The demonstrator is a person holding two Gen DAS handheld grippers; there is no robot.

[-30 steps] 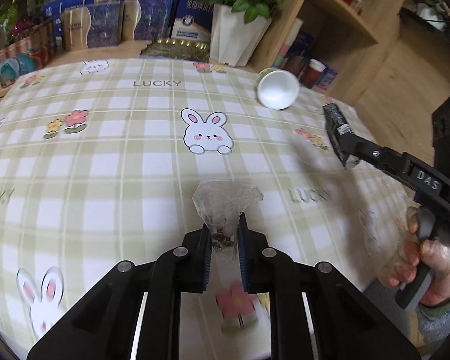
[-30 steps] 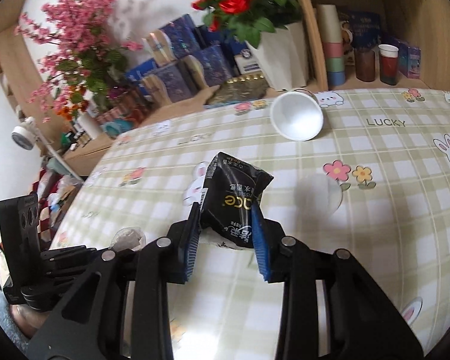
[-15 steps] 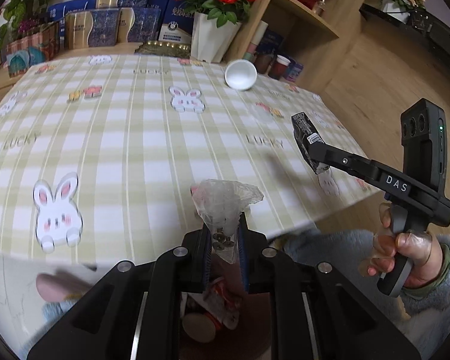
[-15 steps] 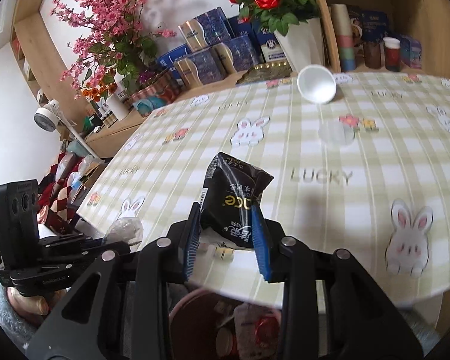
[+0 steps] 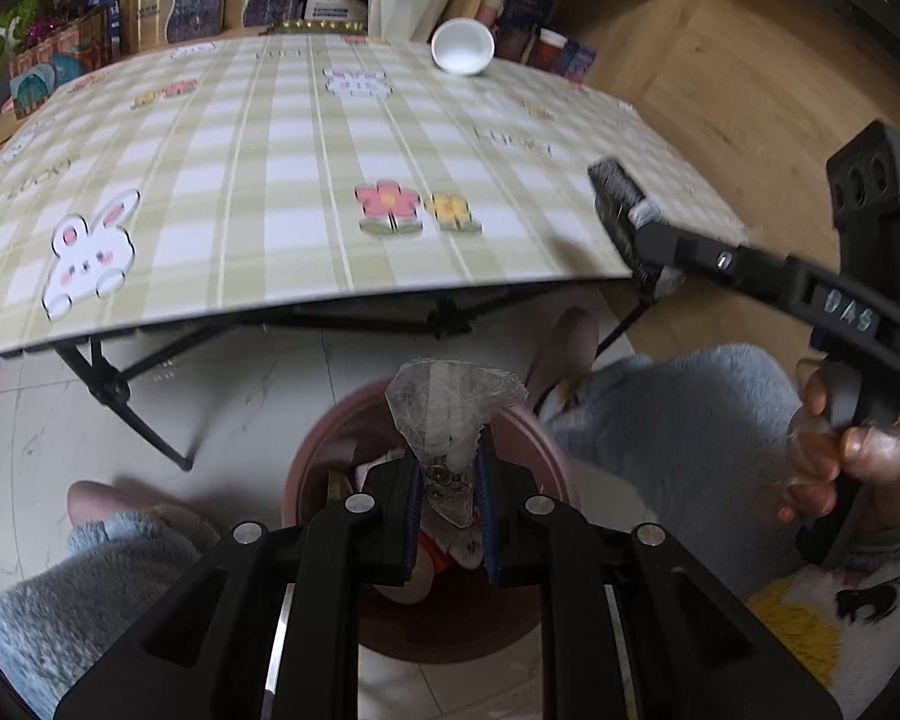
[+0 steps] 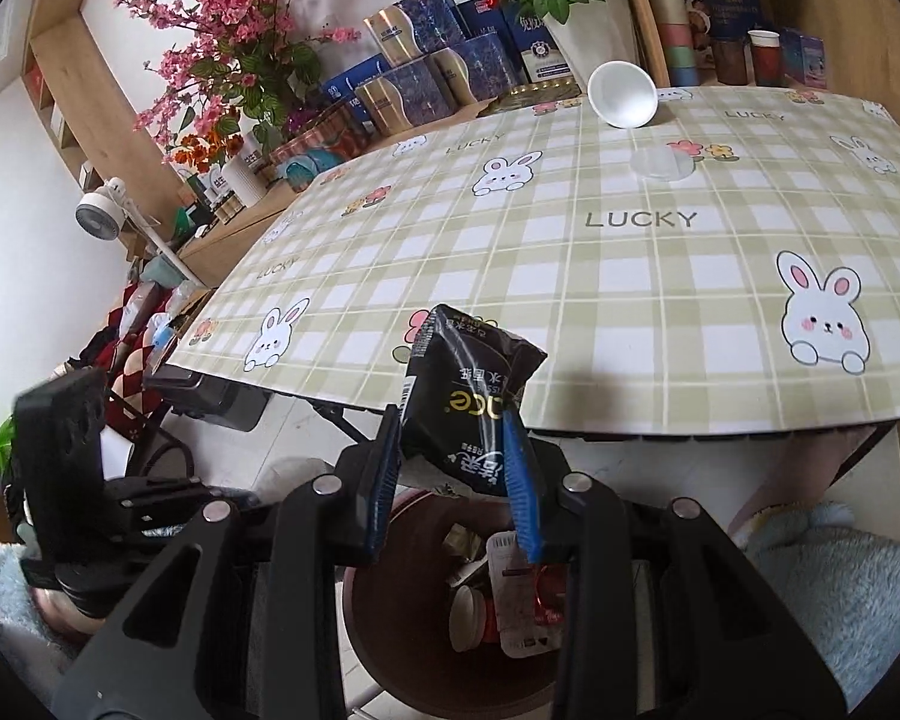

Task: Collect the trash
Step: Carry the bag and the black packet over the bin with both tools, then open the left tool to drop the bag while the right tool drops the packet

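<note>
Both grippers are pulling back off the counter (image 6: 660, 276) since a second ago: earlier they were over the checked cloth, and now they are hanging past its near edge, above a round pink trash bin (image 5: 306, 468) standing on the tiled floor (image 5: 48, 420).

The left gripper (image 5: 449, 480) is narrowly closed, its two blue-lined pads pinching the lower part of a crumpled clear plastic wrapper (image 5: 450, 408) with dark crumbs inside. The wrapper is sticking up and forward from between the pads, directly over the bin's opening.

The right gripper (image 6: 453, 468) is standing somewhat wider, its pads pressing on both sides of a black snack packet (image 6: 468, 378) with printed lettering. The packet is jutting upward from the pads, tilted, and is sitting above the bin's far rim, just off the counter's near edge. In the left wrist view this gripper is reaching in from the right, gripped by a hand (image 5: 846, 468) in a fluffy blue sleeve.

Inside the bin, discarded wrappers (image 6: 522, 594) and a small cup are lying in a heap.

On the counter, a white paper cup (image 6: 621, 95) is lying on its side near the far edge, and a clear round lid (image 6: 660, 165) is lying flat just in front of it.
</note>
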